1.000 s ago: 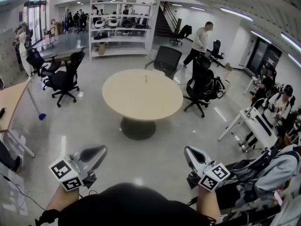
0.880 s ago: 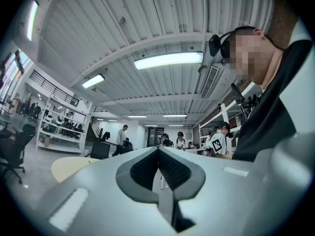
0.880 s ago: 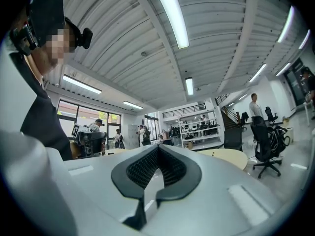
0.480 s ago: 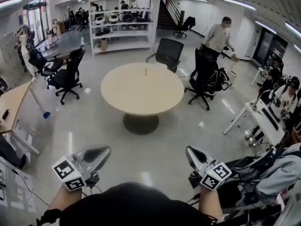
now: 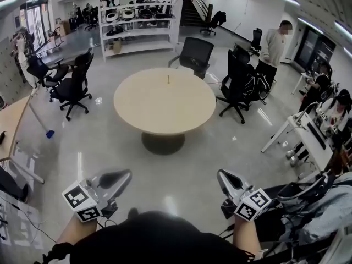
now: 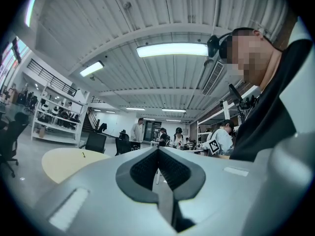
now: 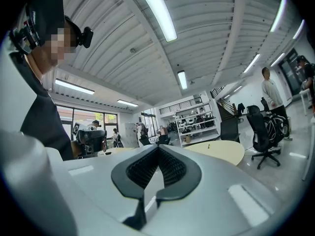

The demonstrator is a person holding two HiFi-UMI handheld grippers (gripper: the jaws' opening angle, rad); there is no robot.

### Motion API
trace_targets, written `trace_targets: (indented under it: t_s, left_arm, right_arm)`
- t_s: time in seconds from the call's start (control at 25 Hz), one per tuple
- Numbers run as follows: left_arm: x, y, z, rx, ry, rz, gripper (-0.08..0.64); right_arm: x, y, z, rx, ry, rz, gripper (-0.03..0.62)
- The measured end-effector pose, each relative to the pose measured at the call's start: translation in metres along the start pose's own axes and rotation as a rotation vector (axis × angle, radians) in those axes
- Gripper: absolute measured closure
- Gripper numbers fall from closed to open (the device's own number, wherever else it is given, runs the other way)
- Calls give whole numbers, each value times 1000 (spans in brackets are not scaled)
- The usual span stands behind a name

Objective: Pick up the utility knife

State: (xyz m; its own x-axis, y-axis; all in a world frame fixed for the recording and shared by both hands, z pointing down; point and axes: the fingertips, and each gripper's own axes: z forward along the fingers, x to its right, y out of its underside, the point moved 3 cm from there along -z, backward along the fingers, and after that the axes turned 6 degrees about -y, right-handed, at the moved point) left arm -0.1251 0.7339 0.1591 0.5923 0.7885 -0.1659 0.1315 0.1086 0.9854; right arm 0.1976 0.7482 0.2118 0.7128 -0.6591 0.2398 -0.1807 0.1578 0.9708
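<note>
A small, thin dark object, probably the utility knife [image 5: 168, 79], lies on the far half of the round beige table [image 5: 165, 100]; it is too small to make out. It also shows as a speck in the left gripper view [image 6: 83, 155] and the right gripper view [image 7: 208, 145]. My left gripper [image 5: 124, 175] is low at the left, well short of the table, jaws together and holding nothing. My right gripper [image 5: 221, 175] is low at the right, also shut and empty. Both point level toward the table [image 6: 69, 161].
Black office chairs [image 5: 195, 56] stand behind and to the right of the table, others [image 5: 74, 87] at the left. A person in a light top [image 5: 273, 45] stands at the back right. White desks with seated people [image 5: 305, 139] line the right; a wooden desk [image 5: 11, 125] sits at the left.
I have come a little closer to the round table with both grippers. The person in the light top has walked to the right. Both grippers stay shut.
</note>
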Motion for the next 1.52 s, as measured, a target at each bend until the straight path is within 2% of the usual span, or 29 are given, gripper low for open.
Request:
trace_targets:
  t_s: [0.2, 0.36, 0.56, 0.8, 1.16, 1.36, 1.52]
  left_arm:
    - [-72, 1, 10, 16, 53, -24, 563]
    - [-146, -20, 12, 25, 78, -32, 563]
    - [-237, -36, 10, 35, 83, -34, 563]
    - [-320, -40, 8, 40, 62, -39, 563]
    - [-365, -28, 43, 33, -8, -57, 563]
    - [-365, -28, 92, 30, -83, -30, 563]
    - [-350, -35, 147, 43, -128, -17, 563]
  right_arm:
    - [9, -2, 58, -13, 67, -17, 577]
    - [3, -13, 131, -31, 69, -46, 578]
    - [9, -29, 222, -19, 79, -77, 577]
    - [22, -30, 299, -39, 81, -94, 577]
    - [84, -35, 354, -57, 23, -83, 577]
    - [149, -42, 371, -59, -56, -67, 577]
    - [214, -66, 372, -60, -111, -59, 577]
